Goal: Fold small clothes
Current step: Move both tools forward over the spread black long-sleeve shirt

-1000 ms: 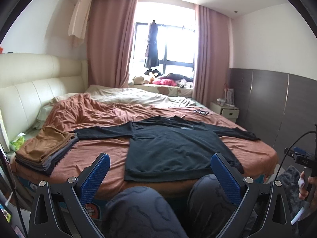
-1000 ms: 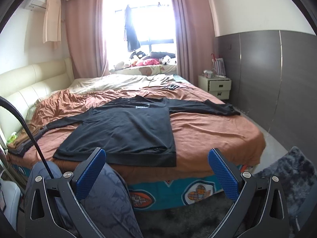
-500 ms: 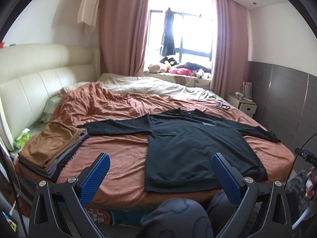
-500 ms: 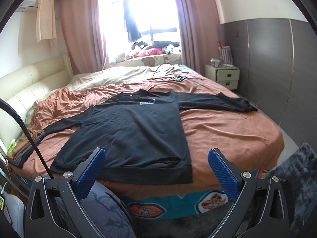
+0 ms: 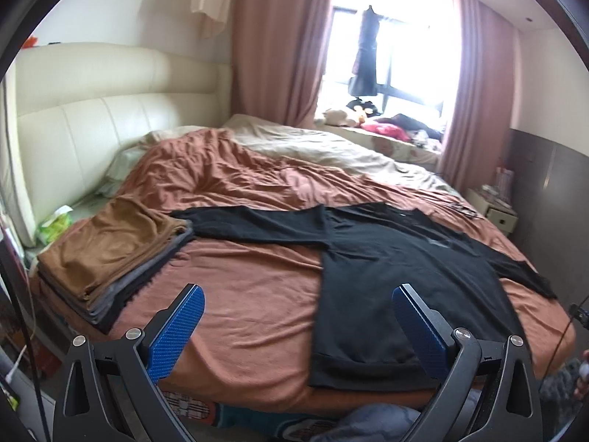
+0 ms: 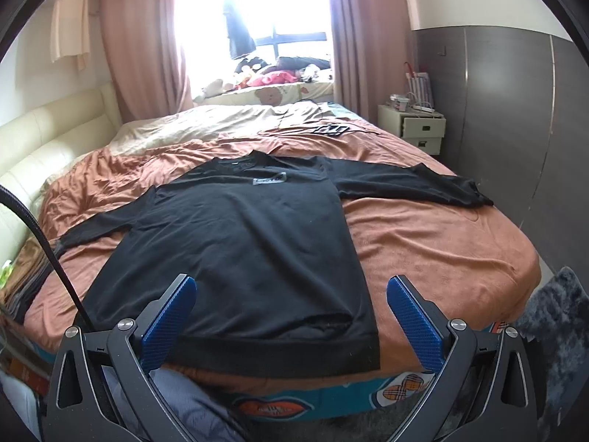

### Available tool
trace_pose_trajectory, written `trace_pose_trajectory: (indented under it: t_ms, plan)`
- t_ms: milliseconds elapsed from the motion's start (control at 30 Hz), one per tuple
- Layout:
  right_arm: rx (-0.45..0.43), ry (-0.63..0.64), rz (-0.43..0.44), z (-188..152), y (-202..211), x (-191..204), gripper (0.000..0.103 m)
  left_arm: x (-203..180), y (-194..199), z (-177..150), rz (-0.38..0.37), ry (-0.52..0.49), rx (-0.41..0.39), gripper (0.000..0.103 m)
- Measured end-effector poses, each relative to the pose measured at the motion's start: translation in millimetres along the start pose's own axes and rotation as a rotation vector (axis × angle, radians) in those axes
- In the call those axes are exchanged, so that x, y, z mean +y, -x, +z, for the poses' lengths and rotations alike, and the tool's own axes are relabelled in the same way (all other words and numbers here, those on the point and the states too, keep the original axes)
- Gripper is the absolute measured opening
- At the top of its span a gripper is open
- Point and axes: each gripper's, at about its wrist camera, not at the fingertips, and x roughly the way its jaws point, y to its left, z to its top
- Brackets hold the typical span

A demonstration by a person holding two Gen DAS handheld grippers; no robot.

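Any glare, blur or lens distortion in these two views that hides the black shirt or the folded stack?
Left wrist view: window blown out, fisheye bends the headboard, yet black shirt and folded stack read clearly. Right wrist view: stronger window glare, shirt sharp but its folds lost in the dark; stack cut off at the left edge.

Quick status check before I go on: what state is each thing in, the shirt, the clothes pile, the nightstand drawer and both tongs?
Black long-sleeve shirt: unfolded, flat, sleeves spread.
Clothes pile: folded, stacked at the bed edge.
Nightstand drawer: pulled slightly open.
Left tongs: open, empty.
Right tongs: open, empty.
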Motion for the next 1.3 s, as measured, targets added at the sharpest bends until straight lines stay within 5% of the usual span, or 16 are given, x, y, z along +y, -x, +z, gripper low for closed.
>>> trace_pose_trajectory:
  t_ms: [133, 600, 900, 1300]
  plan:
    - [0.014, 0.042, 0.032, 6.5, -22.5, 18.2, 0.103, 9.3, -15.9, 4.9, 0.049, 0.014, -0.007, 0.102]
    - [0.044, 0.061, 0.237, 41.4, -89.4, 25.8, 0.103, 35.7, -77.1, 33.3, 0.045, 0.086, 0.027, 0.102]
    - [-0.013, 0.150, 0.280, 63.1, -125.2, 50.1, 0.095, 46.5, -117.8, 59.8, 0.063, 0.070, 0.048, 0.102]
    - [0.040, 0.242, 0.371, 81.9, -187.3, 97.5, 0.095, 54.1, -180.5, 73.9, 0.079, 0.049, 0.103, 0.102]
